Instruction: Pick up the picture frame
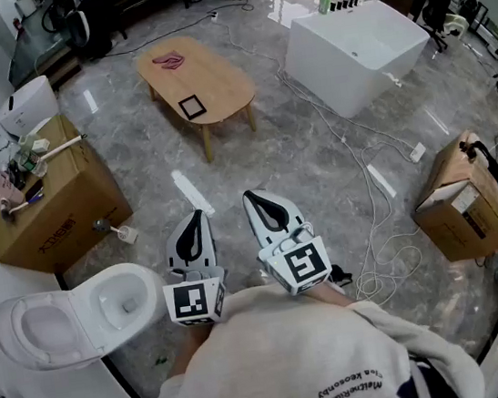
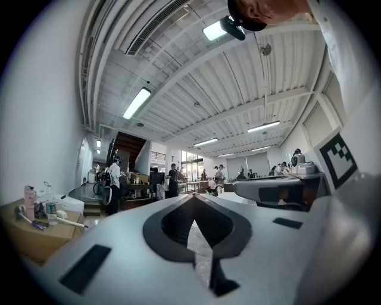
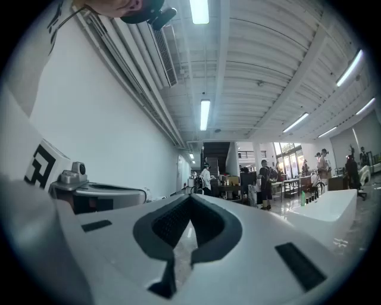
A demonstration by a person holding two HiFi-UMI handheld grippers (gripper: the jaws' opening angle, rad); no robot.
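The picture frame (image 1: 191, 107), small and black with a white middle, lies flat on the oval wooden coffee table (image 1: 214, 79) far ahead across the floor. My left gripper (image 1: 198, 215) and right gripper (image 1: 252, 195) are held side by side close to my body, level, well short of the table. Both have their jaws together with nothing between them. In the left gripper view the tips (image 2: 192, 196) meet, and the right gripper (image 2: 280, 189) shows beside them. The right gripper view shows its tips (image 3: 190, 196) meeting too. Neither gripper view shows the frame.
A pink cloth (image 1: 167, 60) lies on the table's far end. Left of me stand a white toilet (image 1: 72, 315) and a cardboard box (image 1: 53, 207) with toiletries on top. A white bathtub (image 1: 357, 49) stands at the far right, another cardboard box (image 1: 461, 200) at the right, and white cables (image 1: 376, 249) trail on the floor.
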